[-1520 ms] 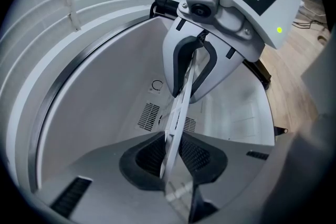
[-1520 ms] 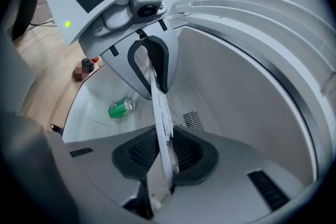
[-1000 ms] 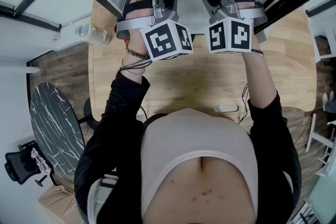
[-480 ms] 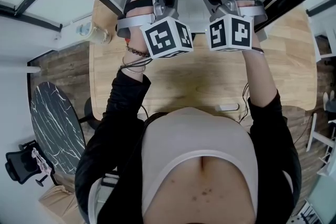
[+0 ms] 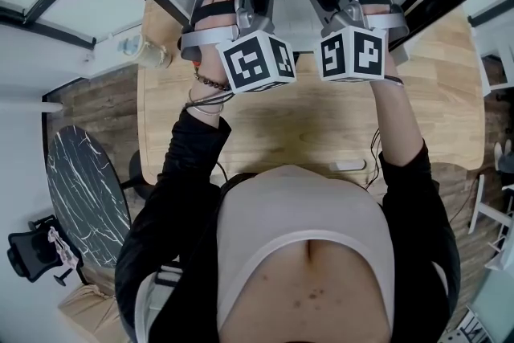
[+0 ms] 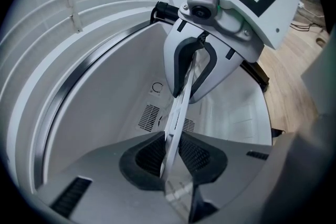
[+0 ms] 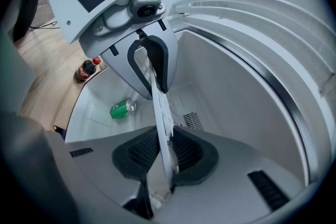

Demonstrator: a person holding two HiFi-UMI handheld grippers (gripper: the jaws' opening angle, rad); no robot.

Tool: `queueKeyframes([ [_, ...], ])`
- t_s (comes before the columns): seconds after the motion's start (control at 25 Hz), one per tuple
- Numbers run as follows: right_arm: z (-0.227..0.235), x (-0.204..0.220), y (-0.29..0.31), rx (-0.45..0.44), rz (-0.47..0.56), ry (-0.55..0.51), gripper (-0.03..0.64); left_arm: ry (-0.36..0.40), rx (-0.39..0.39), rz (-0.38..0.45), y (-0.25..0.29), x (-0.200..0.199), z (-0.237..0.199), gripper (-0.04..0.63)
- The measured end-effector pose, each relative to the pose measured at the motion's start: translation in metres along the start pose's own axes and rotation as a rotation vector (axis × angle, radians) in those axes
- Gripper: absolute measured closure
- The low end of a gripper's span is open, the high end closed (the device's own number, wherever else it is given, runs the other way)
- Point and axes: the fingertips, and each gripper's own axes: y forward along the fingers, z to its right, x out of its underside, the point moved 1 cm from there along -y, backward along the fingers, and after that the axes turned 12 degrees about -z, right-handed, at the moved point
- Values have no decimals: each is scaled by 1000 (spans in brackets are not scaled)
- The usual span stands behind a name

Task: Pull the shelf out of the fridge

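Left tool [image 6: 170,153] and right tool [image 7: 167,157] are each clamped narrow on the front edge of the shelf [image 6: 180,107]. They grip side by side near its middle, likely so it slides out square. The shelf sits inside the fridge [image 6: 105,113], seemingly not drawn out yet.

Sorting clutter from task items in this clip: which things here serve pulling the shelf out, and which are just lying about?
In the job: shelf, fridge, left hand-held gripper, right hand-held gripper, both clamped on the shelf.
Lying about: green can inside the fridge, cola bottle.
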Motion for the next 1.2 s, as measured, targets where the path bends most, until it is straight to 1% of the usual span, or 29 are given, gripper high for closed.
queueKeyframes([
  [0.28,-1,1,2,1,13,-14,532,-8,7,3,0,0,0,516],
  [0.44,-1,1,0,-4,9,-6,532,-22,14,2,-1,0,0,515],
  [0.64,-2,2,1,4,14,-19,532,-40,18,4,-2,0,1,515],
  [0.8,-2,-1,-5,-2,2,2,532,-42,19,9,-5,1,2,515],
  [1.2,-3,-1,-9,-3,8,-6,532,-61,31,17,-11,0,2,515],
])
